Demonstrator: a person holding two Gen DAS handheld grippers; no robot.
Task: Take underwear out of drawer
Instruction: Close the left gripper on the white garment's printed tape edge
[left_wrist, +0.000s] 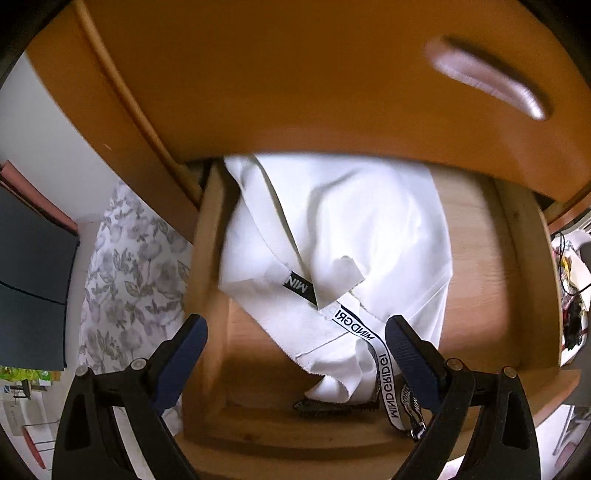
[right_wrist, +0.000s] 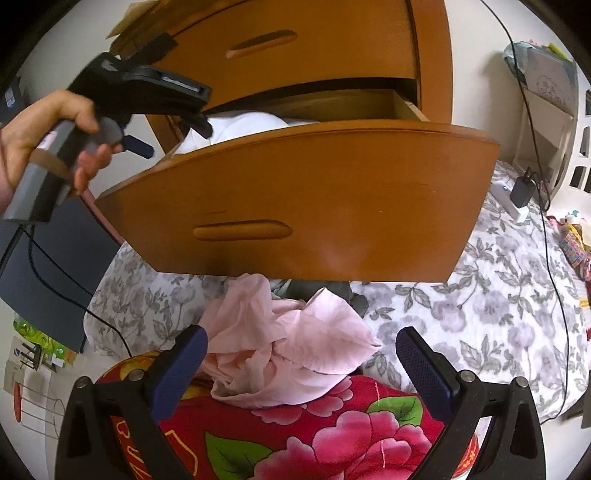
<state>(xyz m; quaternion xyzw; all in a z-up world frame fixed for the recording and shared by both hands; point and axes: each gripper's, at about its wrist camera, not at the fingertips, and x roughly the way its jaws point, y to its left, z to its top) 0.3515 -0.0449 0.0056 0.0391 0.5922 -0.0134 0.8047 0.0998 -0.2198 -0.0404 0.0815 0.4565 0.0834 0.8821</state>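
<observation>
A wooden drawer (left_wrist: 476, 236) stands pulled out, its front panel (right_wrist: 314, 199) seen in the right wrist view. Inside lies crumpled white underwear (left_wrist: 354, 229) with a black-and-white lettered waistband (left_wrist: 373, 343); it also shows as a white heap (right_wrist: 240, 127) above the drawer front. My left gripper (left_wrist: 295, 332) hovers open over its near end, a hand holding it at the drawer's left corner (right_wrist: 175, 138). My right gripper (right_wrist: 301, 339) is open below the drawer front, over a pink garment (right_wrist: 280, 354) that lies loose on a red flowered blanket (right_wrist: 332, 435).
The upper drawer front (left_wrist: 295, 74) overhangs the open drawer. A small dark lacy item (left_wrist: 332, 406) lies at the drawer's near end. A grey-flowered bedspread (right_wrist: 498, 302) spreads below, crossed by a black cable (right_wrist: 554, 258). A dark panel (right_wrist: 48, 258) stands at left.
</observation>
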